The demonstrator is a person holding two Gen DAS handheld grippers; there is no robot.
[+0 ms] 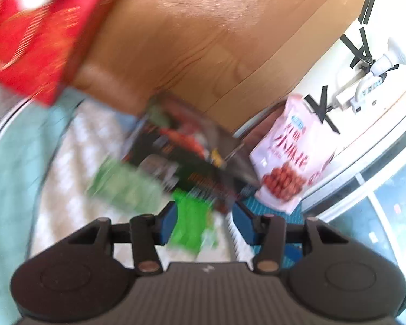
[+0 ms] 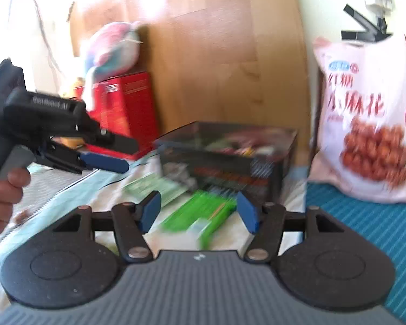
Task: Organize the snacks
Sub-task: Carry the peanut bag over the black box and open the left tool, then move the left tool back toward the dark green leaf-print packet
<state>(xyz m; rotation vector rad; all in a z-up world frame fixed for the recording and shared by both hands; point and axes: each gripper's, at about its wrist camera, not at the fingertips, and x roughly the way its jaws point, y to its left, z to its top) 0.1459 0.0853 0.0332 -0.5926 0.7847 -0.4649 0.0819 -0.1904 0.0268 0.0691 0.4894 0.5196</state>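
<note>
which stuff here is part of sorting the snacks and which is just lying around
Part of the job:
- pink snack bag
- dark box
- green packet
- pale green packet
- red box
- left tool and right tool, both open and empty

Just lying about:
- wooden board
- pastel bundle on the red box
- white device taped to the wall
- teal striped cloth

Both wrist views look low and close along their fingers toward a wooden headboard panel [image 1: 203, 40]. Both share the dark rectangular snack box [image 1: 181, 146] [image 2: 230, 154], bright green packet [image 1: 189, 224] [image 2: 203, 216] and pink-white snack bag [image 1: 292, 151] [image 2: 365, 119]; the left view is tilted and blurred.
</note>
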